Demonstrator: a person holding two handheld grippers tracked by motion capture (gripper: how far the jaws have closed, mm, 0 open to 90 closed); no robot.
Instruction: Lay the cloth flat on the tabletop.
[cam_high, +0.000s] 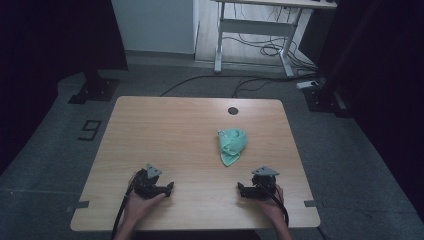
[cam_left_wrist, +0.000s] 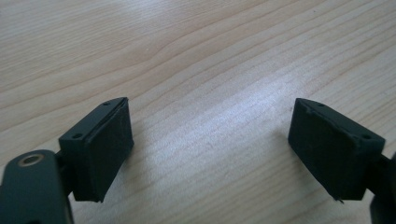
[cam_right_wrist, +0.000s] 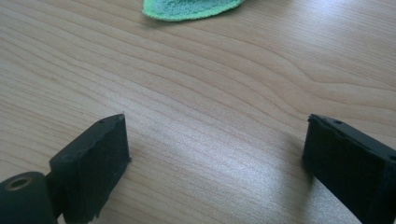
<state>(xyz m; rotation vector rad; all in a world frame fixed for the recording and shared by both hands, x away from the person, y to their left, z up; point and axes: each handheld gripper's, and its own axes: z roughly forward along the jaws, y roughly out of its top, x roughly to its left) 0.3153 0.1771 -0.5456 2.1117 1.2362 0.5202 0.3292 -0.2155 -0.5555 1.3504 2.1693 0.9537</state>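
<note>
I see both the left gripper (cam_high: 169, 187) and right gripper (cam_high: 240, 189) gaping wide and empty over the pale wood-grain worktop (cam_high: 165, 130); a crumpled green terry cloth (cam_high: 231, 145) lies near the right one.

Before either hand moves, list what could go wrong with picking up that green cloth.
The cloth lies crumpled, so fingers closing on a single fold may lift only one layer and let it slip. It lies flat on the table, so the open right gripper, the closer one, could scrape the wood. The open left gripper must reach farther across.
</note>
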